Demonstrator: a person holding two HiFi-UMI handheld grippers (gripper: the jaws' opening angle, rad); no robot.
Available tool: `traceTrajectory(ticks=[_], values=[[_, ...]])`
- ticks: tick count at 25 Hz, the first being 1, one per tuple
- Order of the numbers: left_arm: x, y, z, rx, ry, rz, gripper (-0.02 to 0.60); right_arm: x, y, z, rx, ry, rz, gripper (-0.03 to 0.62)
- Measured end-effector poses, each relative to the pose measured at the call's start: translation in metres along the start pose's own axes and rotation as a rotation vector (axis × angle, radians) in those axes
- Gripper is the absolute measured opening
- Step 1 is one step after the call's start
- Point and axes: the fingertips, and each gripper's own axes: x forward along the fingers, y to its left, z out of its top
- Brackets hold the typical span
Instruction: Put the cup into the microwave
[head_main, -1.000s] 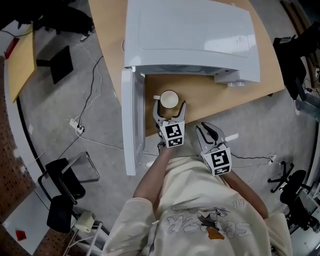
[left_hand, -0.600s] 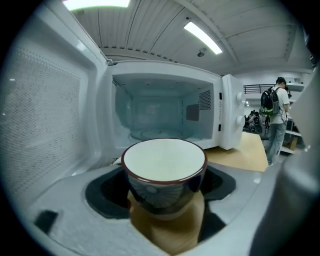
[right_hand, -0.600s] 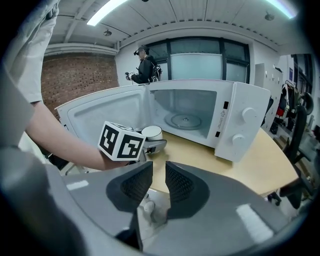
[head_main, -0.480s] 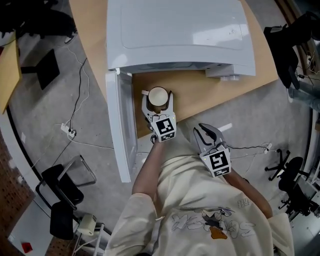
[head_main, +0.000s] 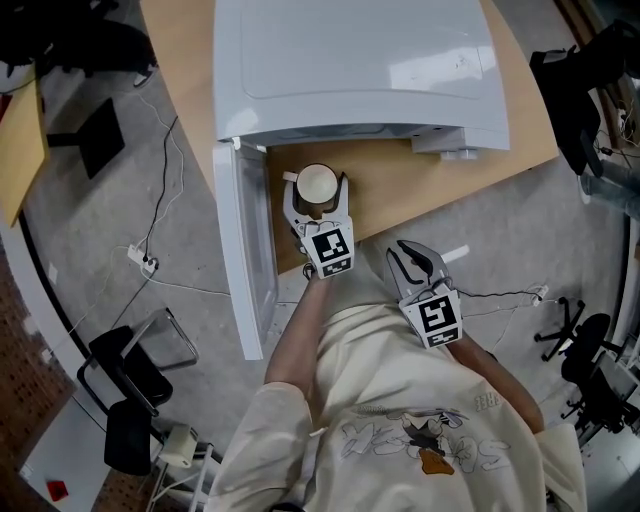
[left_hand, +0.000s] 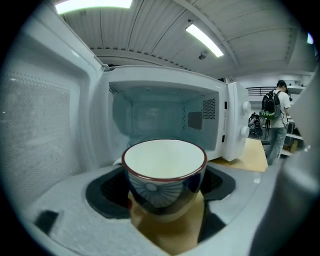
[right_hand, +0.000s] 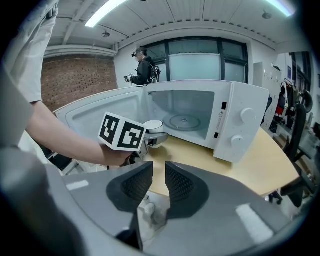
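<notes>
Now, in the head view the left hand-held gripper (head_main: 318, 200) grips the cup (head_main: 318, 183) at the counter (head_main: 400, 185), at 6 o'clock from the open microwave (head_main: 360, 70). In the left gripper view the cavity waits at 12 o'clock, so the insertion is not yet done. In the right gripper view the right hand-held gripper (right_hand: 157, 187) is almost closed and empty.

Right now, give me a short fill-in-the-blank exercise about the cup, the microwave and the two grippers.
1. The left gripper is shut on the cup, which is ____ inside.
2. The door of the microwave stands ____.
3. The right gripper holds ____.

Missing words: empty; open; nothing.
</notes>
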Motion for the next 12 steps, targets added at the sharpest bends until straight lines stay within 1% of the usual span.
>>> traceTrajectory(ticks=[6,12], values=[[0.010,-0.007,0.038,0.008,-0.017,-0.018,0.394,0.005,-0.003,0.020,0.014,-0.054,-0.002,0.084],[0.036,-0.015,0.069,0.017,-0.010,-0.056,0.394,0.006,-0.013,0.039,0.037,-0.109,-0.026,0.084]])
